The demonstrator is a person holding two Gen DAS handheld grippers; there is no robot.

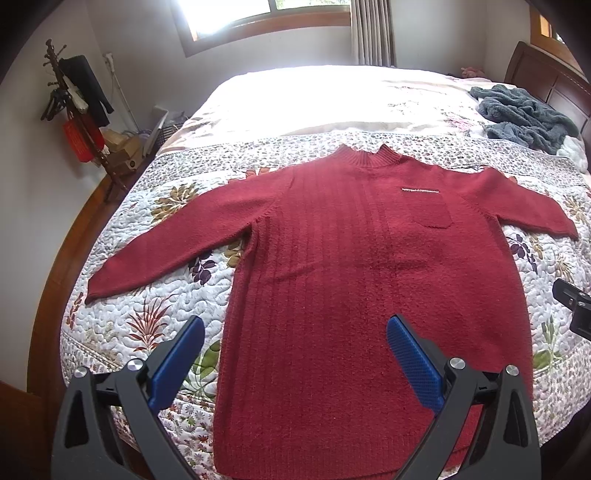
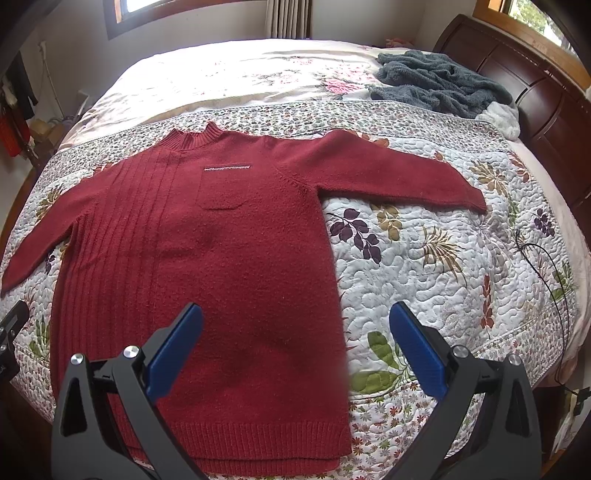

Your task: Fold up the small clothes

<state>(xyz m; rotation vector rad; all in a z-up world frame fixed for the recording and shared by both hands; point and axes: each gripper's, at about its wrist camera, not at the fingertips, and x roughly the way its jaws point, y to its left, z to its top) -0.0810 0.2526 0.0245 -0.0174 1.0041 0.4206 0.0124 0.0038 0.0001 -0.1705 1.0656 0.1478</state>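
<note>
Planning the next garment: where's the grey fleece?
The grey fleece lies crumpled at the bed's far right, by the headboard, beyond the red sweater.

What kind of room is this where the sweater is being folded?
Almost certainly a bedroom in a home. A red sweater lies flat on a large bed covered by a floral quilt, with a dark wooden headboard at one end. A coat rack hung with clothes stands by the wall, below a window.

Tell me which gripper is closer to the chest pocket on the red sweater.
Probably right. The chest pocket sits just left of the right gripper; from the left gripper it lies further off to the right.
</note>
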